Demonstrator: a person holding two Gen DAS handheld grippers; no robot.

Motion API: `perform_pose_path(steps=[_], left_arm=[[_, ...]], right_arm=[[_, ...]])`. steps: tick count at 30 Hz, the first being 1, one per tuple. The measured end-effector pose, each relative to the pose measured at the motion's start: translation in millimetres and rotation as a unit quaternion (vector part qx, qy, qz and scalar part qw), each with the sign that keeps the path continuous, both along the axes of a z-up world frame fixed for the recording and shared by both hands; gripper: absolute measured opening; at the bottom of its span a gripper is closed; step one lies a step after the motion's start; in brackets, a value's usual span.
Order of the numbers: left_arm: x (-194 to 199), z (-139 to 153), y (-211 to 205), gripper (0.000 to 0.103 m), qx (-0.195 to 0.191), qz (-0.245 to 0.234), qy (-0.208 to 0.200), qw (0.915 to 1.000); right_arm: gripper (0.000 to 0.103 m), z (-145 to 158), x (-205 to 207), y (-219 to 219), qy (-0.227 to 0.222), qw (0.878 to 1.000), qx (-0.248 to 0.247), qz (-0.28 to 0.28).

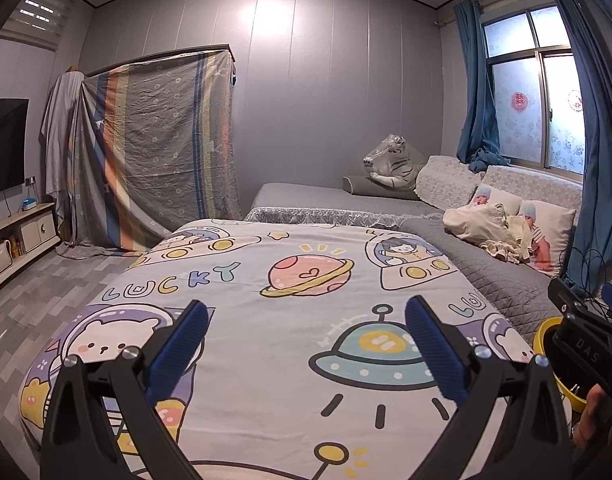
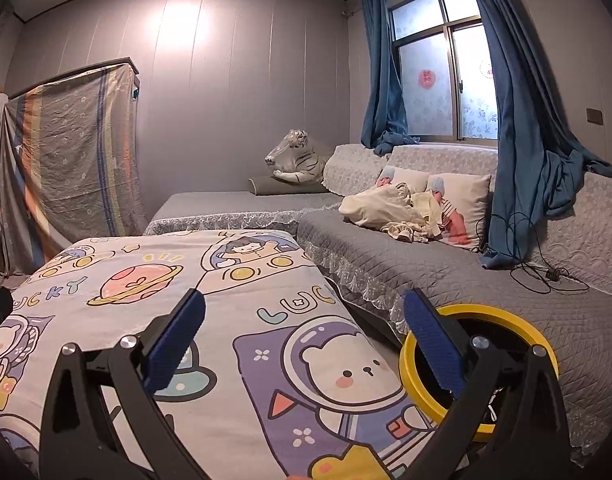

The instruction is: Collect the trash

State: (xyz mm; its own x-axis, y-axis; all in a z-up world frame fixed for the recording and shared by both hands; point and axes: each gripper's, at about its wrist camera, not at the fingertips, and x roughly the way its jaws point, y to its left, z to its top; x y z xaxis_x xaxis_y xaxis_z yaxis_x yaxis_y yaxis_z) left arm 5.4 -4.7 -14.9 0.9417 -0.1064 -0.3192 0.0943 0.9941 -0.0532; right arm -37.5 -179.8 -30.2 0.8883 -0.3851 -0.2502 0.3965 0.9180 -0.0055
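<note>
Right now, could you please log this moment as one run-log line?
left gripper: open, empty | right gripper: open, empty | yellow-rimmed bin: between bed and sofa | trash: none visible

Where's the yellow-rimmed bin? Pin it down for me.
In the right wrist view the yellow-rimmed bin sits low right, between the cartoon-print bed and the grey sofa, just behind the right gripper.

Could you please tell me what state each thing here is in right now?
Left hand-held gripper: open, empty.
Right hand-held gripper: open, empty.
Yellow-rimmed bin: upright, no lid, between bed and sofa.
Bed cover: spread flat, no trash visible on it.
Curtains: drawn aside.
Television: off.
Black cable: lying loose on the sofa.
</note>
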Motion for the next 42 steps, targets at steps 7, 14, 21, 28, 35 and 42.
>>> perform_pose_path(steps=[7, 14, 21, 28, 35, 42], left_arm=[[1.2, -0.7, -0.8, 0.095, 0.001, -0.004, 0.006, 1.0000], [2.6, -0.2, -0.2, 0.095, -0.001, -0.004, 0.007, 1.0000], [3.0, 0.3, 0.2, 0.095, -0.003, -0.002, 0.007, 1.0000], [3.0, 0.9, -0.1, 0.095, -0.001, -0.003, 0.006, 1.0000], [3.3, 1.1, -2.4, 0.095, -0.001, -0.003, 0.009, 1.0000], [4.8, 0.7, -3.2, 0.095, 0.002, -0.005, 0.010, 0.9999]], right_arm=[[0.095, -1.0, 1.0, -0.6, 0.002, 1.000, 0.003, 0.001], [0.095, -1.9, 1.0, -1.1, 0.002, 1.000, 0.002, 0.001], [0.095, -2.1, 1.1, -0.9, 0.002, 1.000, 0.003, 0.001], [0.095, -1.8, 1.2, -0.6, 0.002, 1.000, 0.002, 0.000], [0.095, -1.8, 1.2, -1.1, 0.003, 1.000, 0.003, 0.000], [0.095, -6.9, 0.6, -1.0, 0.002, 1.000, 0.008, -0.004]])
